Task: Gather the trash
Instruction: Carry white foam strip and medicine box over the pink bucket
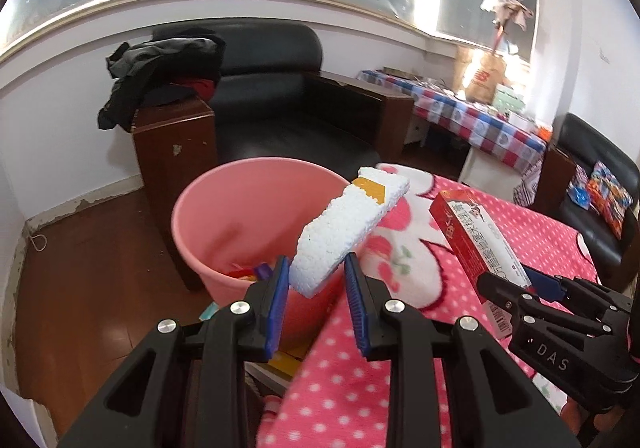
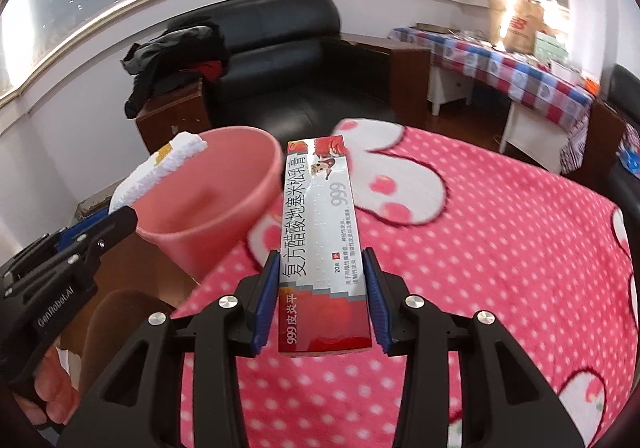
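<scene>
Just foam block (image 1: 344, 224) above pink bin (image 1: 224, 200) rim

Pink bin (image 1: 240, 208) hides most of its blurred contents.

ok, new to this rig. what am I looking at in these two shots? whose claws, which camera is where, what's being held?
No robot here: a person holds a two-finger gripper in each hand, each with a fisheye camera looking along its fingers.

The left wrist view shows the left gripper clamped on a white foam piece over a pink bin with some trash already inside. The right gripper appears at that picture's right edge.

The right wrist view shows the right gripper clamped on a red and white ointment box. A hand is at lower left.

Below both lies a pink polka-dot blanket.
</scene>
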Available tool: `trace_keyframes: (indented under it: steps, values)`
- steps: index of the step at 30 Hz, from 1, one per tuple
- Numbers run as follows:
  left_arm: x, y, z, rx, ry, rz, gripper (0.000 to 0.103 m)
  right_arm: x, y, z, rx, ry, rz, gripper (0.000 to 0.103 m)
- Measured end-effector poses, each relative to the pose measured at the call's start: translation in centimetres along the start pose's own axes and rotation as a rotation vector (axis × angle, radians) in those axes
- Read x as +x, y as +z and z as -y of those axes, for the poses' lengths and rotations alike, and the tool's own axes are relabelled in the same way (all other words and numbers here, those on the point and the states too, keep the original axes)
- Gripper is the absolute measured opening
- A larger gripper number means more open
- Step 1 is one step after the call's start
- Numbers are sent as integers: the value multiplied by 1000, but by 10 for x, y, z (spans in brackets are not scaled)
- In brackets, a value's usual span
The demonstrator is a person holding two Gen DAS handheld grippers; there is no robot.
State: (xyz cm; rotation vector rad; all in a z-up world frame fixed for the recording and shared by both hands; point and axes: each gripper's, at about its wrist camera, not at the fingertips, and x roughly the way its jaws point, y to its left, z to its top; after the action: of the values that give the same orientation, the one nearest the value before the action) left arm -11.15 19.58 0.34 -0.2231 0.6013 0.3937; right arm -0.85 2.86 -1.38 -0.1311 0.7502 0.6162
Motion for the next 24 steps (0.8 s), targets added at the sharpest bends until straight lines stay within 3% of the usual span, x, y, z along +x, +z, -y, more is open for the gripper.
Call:
trace_keyframes:
  steps: [12, 24]
  values:
    - [9, 15, -53, -83, 73, 23, 27, 28, 33, -60, -76, 75, -15, 41]
    - [34, 22, -84, -121, 132, 17, 27, 62, 58, -90, -85, 108, -47, 41]
